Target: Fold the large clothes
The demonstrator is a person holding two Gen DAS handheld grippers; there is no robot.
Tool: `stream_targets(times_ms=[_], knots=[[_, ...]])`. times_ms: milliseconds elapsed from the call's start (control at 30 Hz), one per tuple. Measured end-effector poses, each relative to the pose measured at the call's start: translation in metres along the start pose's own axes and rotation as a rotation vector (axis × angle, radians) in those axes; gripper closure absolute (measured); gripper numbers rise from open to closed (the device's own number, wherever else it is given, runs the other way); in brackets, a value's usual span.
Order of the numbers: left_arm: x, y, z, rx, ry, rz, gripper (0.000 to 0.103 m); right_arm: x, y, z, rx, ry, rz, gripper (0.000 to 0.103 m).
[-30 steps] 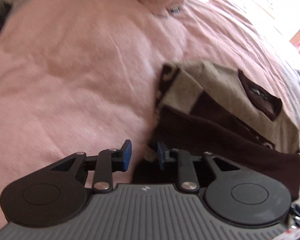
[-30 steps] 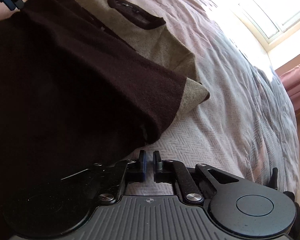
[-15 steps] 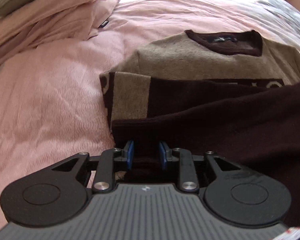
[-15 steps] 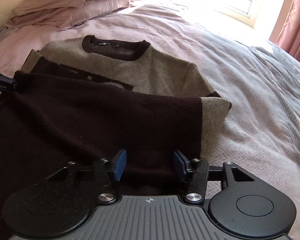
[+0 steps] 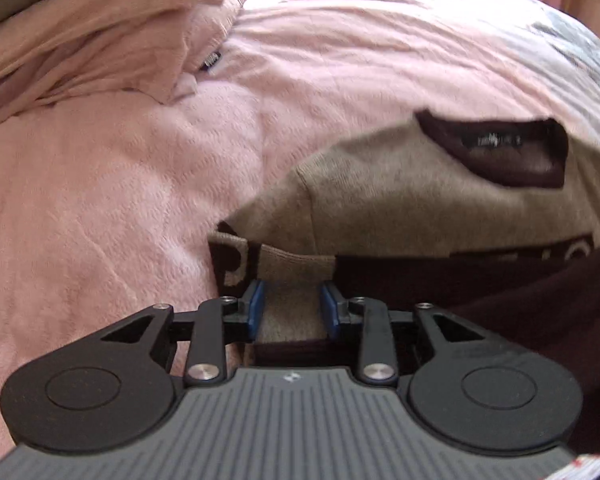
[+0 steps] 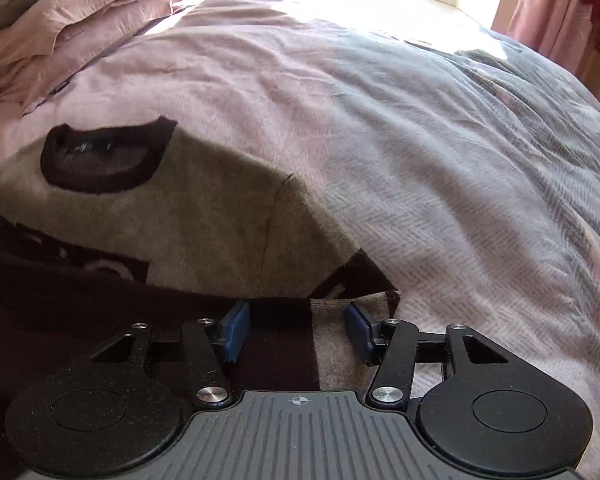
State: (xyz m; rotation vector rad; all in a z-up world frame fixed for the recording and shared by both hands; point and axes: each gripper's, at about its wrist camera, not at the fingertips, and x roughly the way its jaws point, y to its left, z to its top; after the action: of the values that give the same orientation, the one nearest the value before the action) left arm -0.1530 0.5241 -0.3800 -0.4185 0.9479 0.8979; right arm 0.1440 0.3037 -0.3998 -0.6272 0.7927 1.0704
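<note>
I've got both tools released: left tool [image 5: 292,312] and right tool [image 6: 296,332] straddle the sweater's [image 6: 204,216] folded edge; collar [image 6: 104,156] lies straight ahead.

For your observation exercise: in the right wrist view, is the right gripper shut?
No, the right gripper stands open, its blue pads wide apart over the sweater.

The left black two-finger gripper with blue pads [image 5: 292,316] holds its jaws parted. The right black two-finger gripper with blue pads [image 6: 298,334] is spread wider, its fingers level and pointing forward.
</note>
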Motion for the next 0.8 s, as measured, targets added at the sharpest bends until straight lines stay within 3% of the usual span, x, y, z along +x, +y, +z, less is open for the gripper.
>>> stream_targets(times_ms=[100, 167, 233, 300, 367, 433, 533, 667, 800], knots=[[-0.042, -0.001, -0.006, -0.020, -0.103, -0.046, 0.079, -0.044, 0.012, -0.004, -0.011, -0.099, -0.015, 0.054], [-0.062, -0.010, -0.018, 0.013, -0.131, -0.076, 0.079, -0.059, 0.028, -0.014, -0.025, -0.096, 0.007, 0.054], [-0.069, -0.027, -0.038, 0.089, -0.112, -0.098, 0.078, -0.063, 0.052, -0.037, -0.066, -0.041, 0.020, 0.054], [-0.070, -0.040, -0.061, 0.156, -0.052, -0.075, 0.079, -0.064, 0.073, -0.060, -0.101, 0.016, -0.017, 0.054], [-0.087, -0.042, -0.083, 0.164, -0.060, -0.084, 0.081, -0.093, 0.082, -0.076, -0.049, -0.044, -0.024, 0.054], [-0.107, -0.039, -0.105, 0.133, -0.054, -0.150, 0.081, -0.119, 0.088, -0.096, 0.007, -0.060, 0.030, 0.054], [-0.123, -0.042, -0.149, 0.165, 0.062, -0.185, 0.080, -0.131, 0.106, -0.141, -0.014, 0.092, 0.015, 0.054], [-0.162, -0.035, -0.209, 0.188, 0.139, -0.175, 0.081, -0.156, 0.115, -0.208, -0.036, 0.281, 0.033, 0.054], [-0.198, -0.029, -0.252, 0.202, 0.215, -0.161, 0.081, -0.194, 0.116, -0.268, -0.080, 0.371, 0.083, 0.054]])
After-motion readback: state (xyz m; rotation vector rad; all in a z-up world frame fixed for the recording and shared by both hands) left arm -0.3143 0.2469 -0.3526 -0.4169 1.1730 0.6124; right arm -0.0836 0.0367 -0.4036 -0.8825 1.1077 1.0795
